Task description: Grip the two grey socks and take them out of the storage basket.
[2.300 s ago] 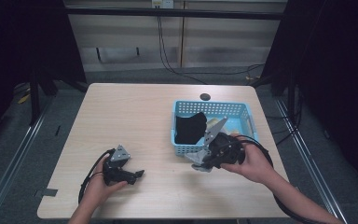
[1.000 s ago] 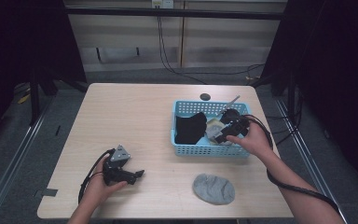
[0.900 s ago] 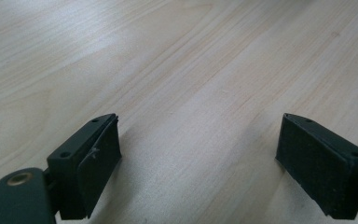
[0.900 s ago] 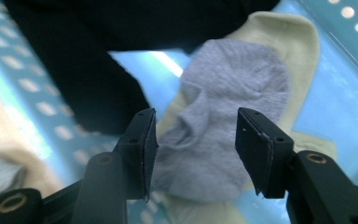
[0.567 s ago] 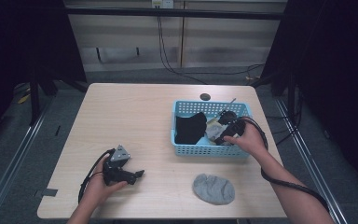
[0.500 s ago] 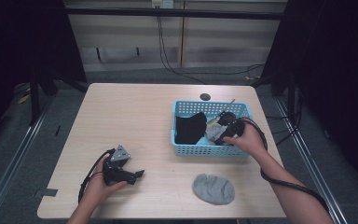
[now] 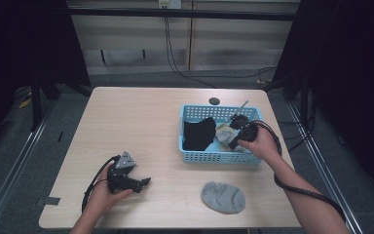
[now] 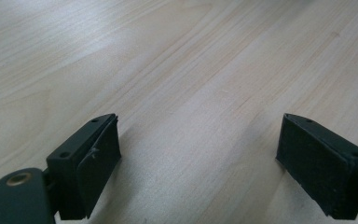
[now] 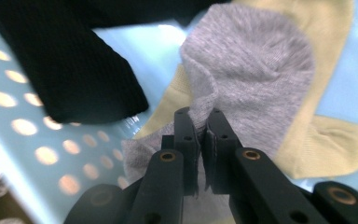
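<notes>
The right gripper (image 9: 200, 122) reaches down into the blue basket (image 7: 214, 157), its jaws having just closed, and now pinches a fold of the grey sock (image 9: 249, 70) between the pads, a grip low on the fabric that looks meant for lifting it clear. That sock lies on a pale yellow sock (image 9: 328, 140), with a black sock (image 9: 70, 70) beside it against the perforated basket wall, so a pinch at the bunched edge likely avoids dragging the neighbours along. Another grey sock (image 7: 223, 197) lies on the table (image 7: 141, 122) in front of the basket, probably the spot for this one too. The left gripper (image 7: 141, 183) rests on the table near the front edge, jaws spread and empty, well apart from the work.
</notes>
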Demonstrator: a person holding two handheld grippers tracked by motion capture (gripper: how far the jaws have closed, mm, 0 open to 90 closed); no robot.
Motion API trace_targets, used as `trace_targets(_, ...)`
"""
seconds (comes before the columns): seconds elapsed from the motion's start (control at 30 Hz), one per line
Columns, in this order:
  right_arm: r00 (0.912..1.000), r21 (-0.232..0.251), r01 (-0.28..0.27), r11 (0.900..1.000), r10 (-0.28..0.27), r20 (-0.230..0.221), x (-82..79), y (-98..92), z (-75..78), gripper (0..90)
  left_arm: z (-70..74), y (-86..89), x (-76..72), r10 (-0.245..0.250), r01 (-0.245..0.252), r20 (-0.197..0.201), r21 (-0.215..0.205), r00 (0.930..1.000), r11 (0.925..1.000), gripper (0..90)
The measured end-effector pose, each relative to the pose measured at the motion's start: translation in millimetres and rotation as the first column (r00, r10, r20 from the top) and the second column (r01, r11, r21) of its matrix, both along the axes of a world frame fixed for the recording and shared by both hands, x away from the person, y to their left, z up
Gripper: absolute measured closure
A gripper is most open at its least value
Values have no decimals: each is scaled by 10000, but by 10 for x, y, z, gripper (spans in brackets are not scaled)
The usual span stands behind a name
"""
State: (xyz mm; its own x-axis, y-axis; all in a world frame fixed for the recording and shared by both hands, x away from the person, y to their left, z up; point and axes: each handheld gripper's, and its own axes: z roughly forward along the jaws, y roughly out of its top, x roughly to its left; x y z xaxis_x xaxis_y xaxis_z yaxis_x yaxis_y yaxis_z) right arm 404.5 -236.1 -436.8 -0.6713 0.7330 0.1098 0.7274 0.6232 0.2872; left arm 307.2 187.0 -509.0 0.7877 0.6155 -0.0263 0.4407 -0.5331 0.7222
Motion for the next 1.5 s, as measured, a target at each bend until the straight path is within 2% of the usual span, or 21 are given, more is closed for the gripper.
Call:
trace_targets(0.57,9977,287,-421,9987,405,548,-82,-72,482,854,0,-1,-2,6,-6,-5,16,10000,10000,126)
trace_targets(1.07,9956,332,-593,9977,567,740,-86,-65,721,854,0,-1,-1,5,-5,-3,3,10000,10000,126)
trace_targets(1.5,9916,384,-926,9950,887,942,-195,-12,904,856,0,-1,-2,7,-7,-7,16,10000,10000,126)
